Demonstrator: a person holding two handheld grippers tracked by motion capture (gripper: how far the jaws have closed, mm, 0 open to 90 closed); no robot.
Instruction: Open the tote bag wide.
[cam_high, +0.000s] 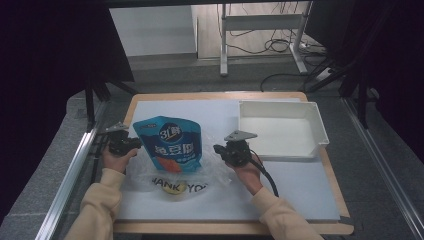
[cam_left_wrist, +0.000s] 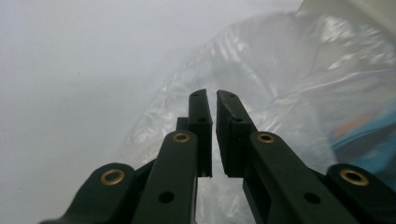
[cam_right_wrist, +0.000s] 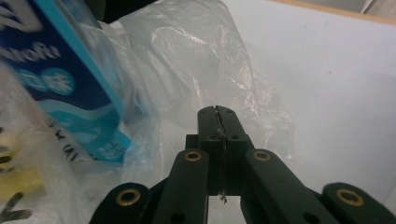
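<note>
White mat (cam_high: 300, 185) on table, white tray (cam_high: 320, 131) at 2 o'clock. Blue pouch (cam_high: 170, 142) stands at centre in clear plastic bag (cam_high: 210, 175) (film soft, slippery, tears easily; grip at doubled rim). Left gripper (cam_high: 131, 144) at 9 o'clock: jaws narrow, slim gap, seemingly on film (cam_left_wrist: 261, 70). Right gripper (cam_right_wrist: 217, 112) at 3 o'clock: pinched on bag; high view lacks this detail

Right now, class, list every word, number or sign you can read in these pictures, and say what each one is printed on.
"3" in a round badge, followed by a character too blurred to read: on the blue pouch.
Large white Chinese characters below it: on the same pouch, too blurred to read.
"HANK YO", ends cut off, with a yellow round sign in the gap: on the clear plastic bag.
White print in the right gripper view: on the pouch, blurred.
</note>
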